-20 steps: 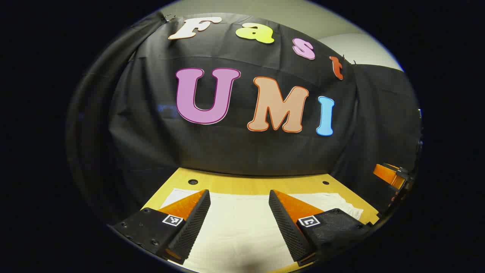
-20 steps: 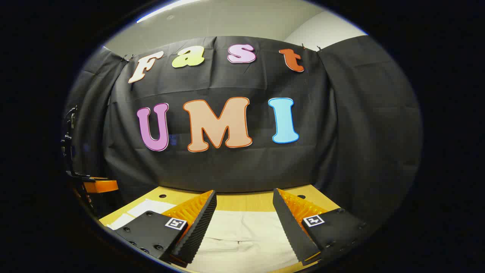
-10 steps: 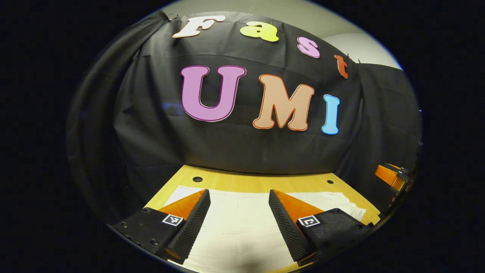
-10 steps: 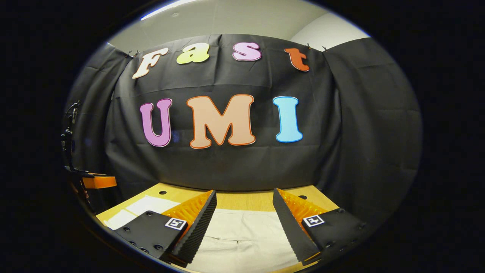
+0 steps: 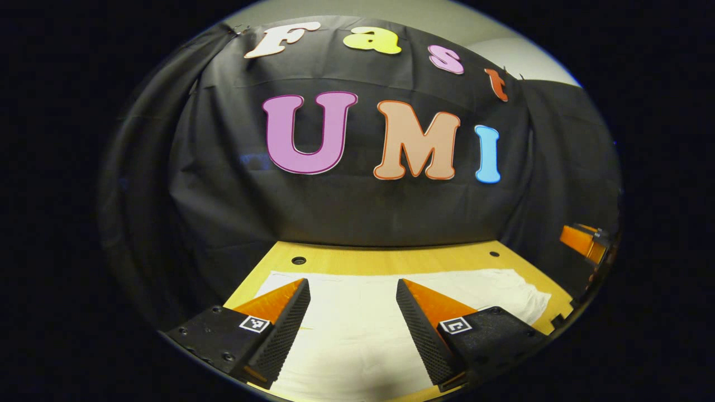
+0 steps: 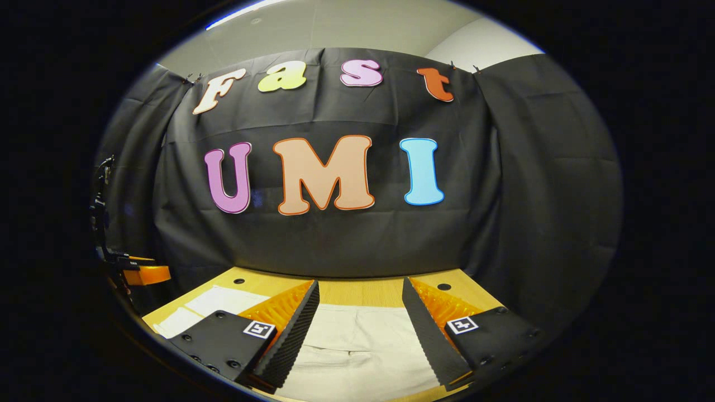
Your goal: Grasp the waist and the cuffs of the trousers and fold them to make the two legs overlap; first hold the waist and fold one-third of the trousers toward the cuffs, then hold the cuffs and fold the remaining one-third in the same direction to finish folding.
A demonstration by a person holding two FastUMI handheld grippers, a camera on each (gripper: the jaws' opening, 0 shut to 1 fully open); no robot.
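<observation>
In the left gripper view, the left hand-held gripper [image 5: 353,296] hangs above the table [image 5: 391,259] with its fingers spread wide and nothing between them. The pale trousers [image 5: 357,329] lie flat on the table beneath those fingers, reaching toward the table's far edge. The other hand-held gripper [image 5: 584,243] shows beyond the trousers' right end.

In the right gripper view, the right hand-held gripper [image 6: 360,296] is likewise spread apart and empty, over the trousers [image 6: 357,346] on the table [image 6: 357,291]. The left hand-held gripper [image 6: 142,273] appears off the table's left end.
</observation>
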